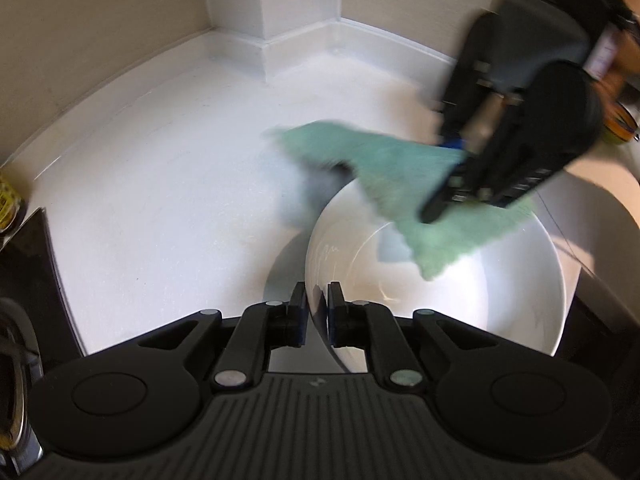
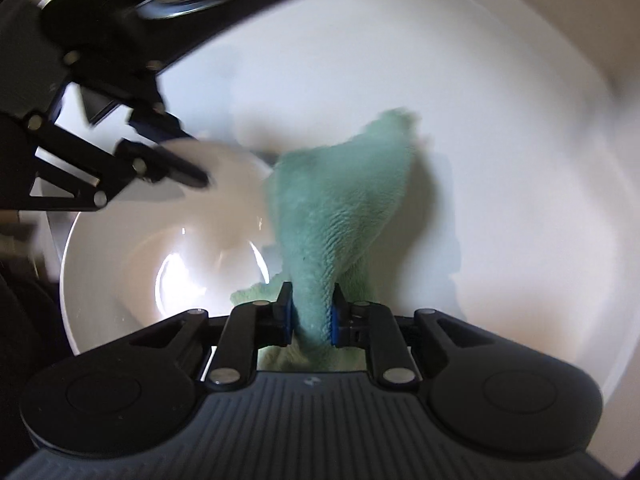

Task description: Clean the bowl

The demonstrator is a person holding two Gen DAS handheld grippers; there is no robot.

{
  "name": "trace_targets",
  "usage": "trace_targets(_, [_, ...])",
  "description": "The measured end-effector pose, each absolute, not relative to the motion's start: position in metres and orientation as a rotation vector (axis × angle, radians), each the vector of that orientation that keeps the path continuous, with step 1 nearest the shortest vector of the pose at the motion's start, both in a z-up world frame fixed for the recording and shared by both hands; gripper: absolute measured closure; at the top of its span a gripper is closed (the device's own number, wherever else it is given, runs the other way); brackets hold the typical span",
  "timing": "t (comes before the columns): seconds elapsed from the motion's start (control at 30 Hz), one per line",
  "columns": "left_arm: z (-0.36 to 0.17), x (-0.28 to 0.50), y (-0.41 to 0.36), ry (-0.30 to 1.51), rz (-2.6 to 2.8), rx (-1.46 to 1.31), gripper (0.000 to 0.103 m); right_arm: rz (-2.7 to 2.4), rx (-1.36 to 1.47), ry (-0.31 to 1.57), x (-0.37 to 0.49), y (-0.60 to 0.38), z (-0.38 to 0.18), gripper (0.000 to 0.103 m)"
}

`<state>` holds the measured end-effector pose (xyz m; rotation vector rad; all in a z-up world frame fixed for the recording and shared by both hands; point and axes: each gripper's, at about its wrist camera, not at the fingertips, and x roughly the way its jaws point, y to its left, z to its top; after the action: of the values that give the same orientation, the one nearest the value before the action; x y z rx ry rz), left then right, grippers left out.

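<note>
A white bowl stands tilted on the white counter. My left gripper is shut on its near rim, one finger inside and one outside. My right gripper is shut on a green cloth. In the left wrist view the right gripper comes in from the upper right and holds the cloth over the bowl's far rim, one end hanging inside. In the right wrist view the bowl is at lower left with the left gripper on its rim. Both views are motion-blurred.
The white counter runs to a wall corner with a low white backsplash. A dark appliance edge and a yellow-labelled item sit at far left. A small orange-rimmed object is at far right.
</note>
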<state>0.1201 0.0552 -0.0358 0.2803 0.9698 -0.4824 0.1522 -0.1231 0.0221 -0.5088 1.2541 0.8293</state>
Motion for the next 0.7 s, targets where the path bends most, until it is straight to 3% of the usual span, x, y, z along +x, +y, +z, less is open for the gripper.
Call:
trace_targets(0.17, [-0.043,0.129,0.048,0.954,-0.498,0.293,0.094,0.684,-0.322,1.275,0.127,-0.141,0.015,0.090])
trace_targets(0.7, [-0.050,0.173,0.012,0.920,-0.963,0.701,0.090,0.603,-0.319,1.196,0.077,-0.155,0.022,0.088])
